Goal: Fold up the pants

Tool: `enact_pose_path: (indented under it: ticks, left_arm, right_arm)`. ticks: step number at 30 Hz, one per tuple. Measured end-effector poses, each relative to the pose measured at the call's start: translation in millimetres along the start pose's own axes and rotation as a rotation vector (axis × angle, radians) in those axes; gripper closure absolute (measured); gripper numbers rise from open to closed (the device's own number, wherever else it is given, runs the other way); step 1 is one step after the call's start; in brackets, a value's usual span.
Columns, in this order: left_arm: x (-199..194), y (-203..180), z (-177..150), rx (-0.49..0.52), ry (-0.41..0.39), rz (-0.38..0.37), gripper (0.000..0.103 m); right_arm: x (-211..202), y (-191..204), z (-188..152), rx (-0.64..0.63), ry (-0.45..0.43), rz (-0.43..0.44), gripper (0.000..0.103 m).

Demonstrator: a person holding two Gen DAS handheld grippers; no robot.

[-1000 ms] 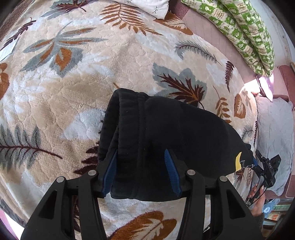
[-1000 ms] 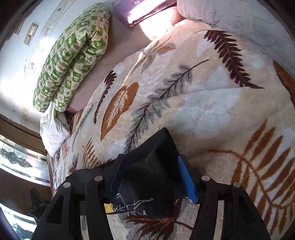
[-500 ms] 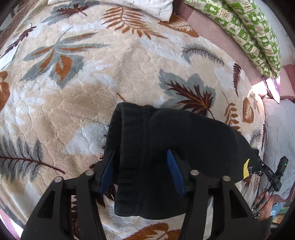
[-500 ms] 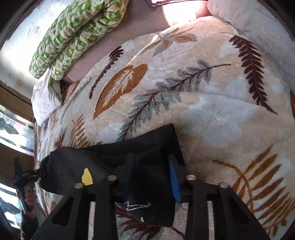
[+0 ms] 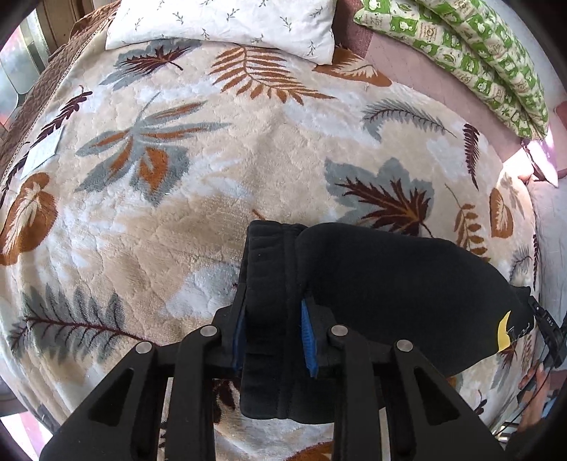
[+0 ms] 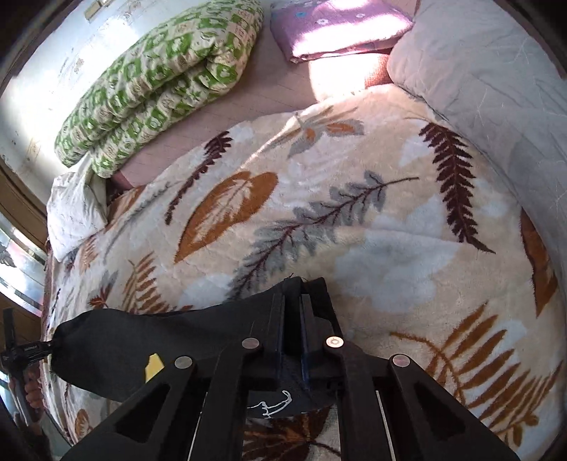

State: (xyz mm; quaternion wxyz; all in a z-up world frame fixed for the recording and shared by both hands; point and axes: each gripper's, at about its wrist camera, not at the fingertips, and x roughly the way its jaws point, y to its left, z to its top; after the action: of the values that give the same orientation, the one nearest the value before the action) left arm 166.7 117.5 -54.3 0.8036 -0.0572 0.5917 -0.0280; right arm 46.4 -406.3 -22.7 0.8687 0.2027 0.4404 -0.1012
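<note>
The black pants point(image 5: 389, 283) lie on the leaf-patterned blanket point(image 5: 212, 177), stretched between my two grippers. My left gripper point(image 5: 271, 312) is shut on the ribbed waistband end, which bunches up between the blue pads. In the right wrist view the pants point(image 6: 141, 340) run off to the left, with a yellow tag point(image 6: 153, 365) and a white logo showing. My right gripper point(image 6: 292, 308) is shut on the other end of the pants. The right gripper also shows at the far right edge of the left wrist view point(image 5: 545, 329).
A green patterned quilt point(image 6: 152, 81) lies folded along the wall. A white pillow point(image 5: 226, 25) sits at the head of the bed. A purple folded cloth point(image 6: 336, 25) and a grey duvet point(image 6: 489, 71) lie to the right.
Both grippers have closed from open onto the pants' ends. The cloth has gathered and bunched between the pads, and the pants are now pulled taut between them.
</note>
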Motion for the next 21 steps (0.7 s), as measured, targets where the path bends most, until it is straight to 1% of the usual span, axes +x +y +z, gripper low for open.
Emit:
enact_pose_path:
  ticks: [2, 3, 5, 6, 9, 11, 14, 17, 18, 20, 21]
  left_arm:
    - [7.3, -1.3, -2.6, 0.016, 0.034, 0.011, 0.077]
    - [8.1, -0.8, -4.3, 0.016, 0.042, -0.001, 0.077]
    - [5.1, 0.1, -6.9, 0.021, 0.033, -0.014, 0.077]
    - [3.5, 0.9, -7.4, 0.02, 0.033, -0.021, 0.076]
    - [1.0, 4.4, -8.7, 0.001, 0.055, -0.051, 0.076]
    - [-2.4, 7.7, -10.7, -0.012, 0.072, -0.076, 0.076]
    - [-17.3, 15.5, -16.0, -0.021, 0.066, -0.112, 0.076]
    - [-39.2, 22.7, -16.3, -0.033, 0.039, -0.164, 0.076]
    - [-46.3, 22.8, -14.0, -0.026, 0.027, -0.165, 0.076]
    - [-60.1, 21.5, -5.8, -0.011, -0.011, -0.133, 0.076]
    - [-65.5, 20.2, -0.2, -0.007, -0.026, -0.122, 0.075]
  right_arm:
    - [9.5, -7.4, -5.1, 0.01, -0.002, -0.038, 0.096]
    - [14.2, -11.2, -7.0, 0.008, 0.006, -0.067, 0.096]
    - [15.7, -22.6, -8.7, 0.035, 0.014, -0.085, 0.094]
    - [12.5, -28.6, -7.9, 0.061, 0.01, -0.057, 0.091]
    - [-2.8, -43.3, -4.1, 0.143, -0.015, 0.058, 0.089]
    - [-11.9, -45.0, -0.7, 0.172, -0.033, 0.093, 0.076]
    - [-21.1, -28.6, 2.0, 0.152, -0.042, 0.156, 0.066]
    - [-23.8, 2.5, 1.4, 0.103, -0.022, 0.227, 0.061]
    - [-22.2, 15.4, 1.3, 0.08, -0.001, 0.253, 0.059]
    - [-17.9, 43.3, 0.3, 0.022, 0.04, 0.288, 0.052]
    - [-14.3, 58.8, 0.3, -0.015, 0.065, 0.311, 0.051]
